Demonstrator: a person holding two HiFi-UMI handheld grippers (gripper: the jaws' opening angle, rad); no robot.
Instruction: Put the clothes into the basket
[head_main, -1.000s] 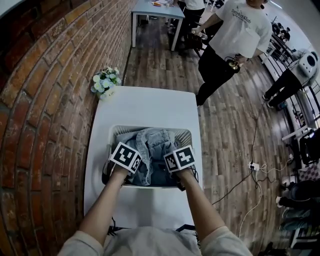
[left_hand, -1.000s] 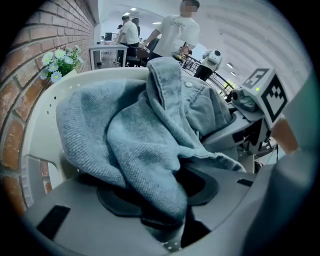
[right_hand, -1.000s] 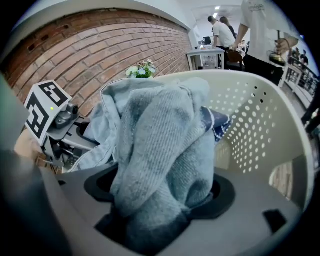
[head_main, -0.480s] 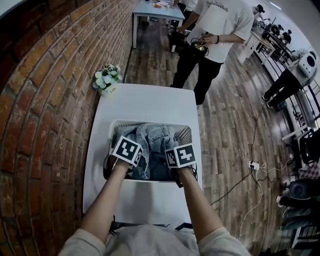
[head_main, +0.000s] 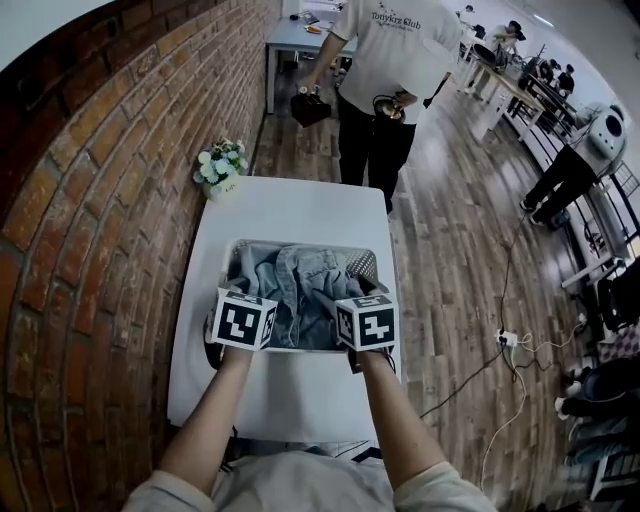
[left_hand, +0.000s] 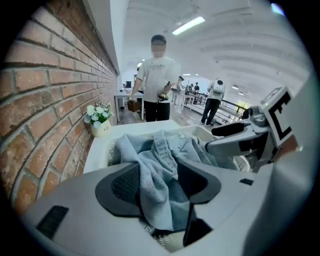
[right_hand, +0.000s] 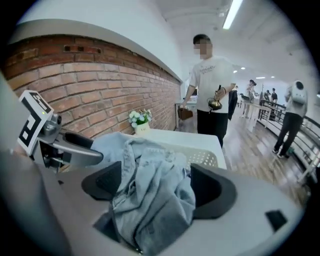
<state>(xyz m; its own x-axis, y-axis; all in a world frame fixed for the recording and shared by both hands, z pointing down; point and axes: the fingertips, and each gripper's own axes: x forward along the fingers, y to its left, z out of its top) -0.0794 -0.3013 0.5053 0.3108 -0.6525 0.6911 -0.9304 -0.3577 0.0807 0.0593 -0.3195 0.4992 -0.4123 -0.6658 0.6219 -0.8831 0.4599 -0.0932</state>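
1. Left gripper view: the left gripper (left_hand: 157, 187) has its dark padded fingers (left_hand: 120, 187) apart and released. A fold of the light blue denim garment (left_hand: 160, 165) runs down between them without being pinched.
2. In the right gripper view, the right gripper (right_hand: 157, 187) holds its dark fingers (right_hand: 212, 192) spread wider, also released. A bunched heap of the same denim fills the space between the pads and lies there loose.
3. The garment is crumpled inside the white perforated plastic basket (head_main: 368, 268). It fills most of the basket and rises toward the near rim.
4. The head view shows the two grippers side by side at that near rim. The left one is by the near-left corner and the right one by the near-right corner, each above the denim.
5. The basket stands on the white rectangular tabletop (head_main: 300, 205), whose left edge runs along the red brick wall (head_main: 110, 200).
6. A small pot of white flowers (head_main: 220, 165) sits at the far-left corner of the tabletop, beside the wall and well apart from the basket.
7. Beyond the tabletop's far edge, a person in a white T-shirt and dark trousers (head_main: 385, 60) stands on the wooden plank floor (head_main: 450, 260), with an object in each hand.
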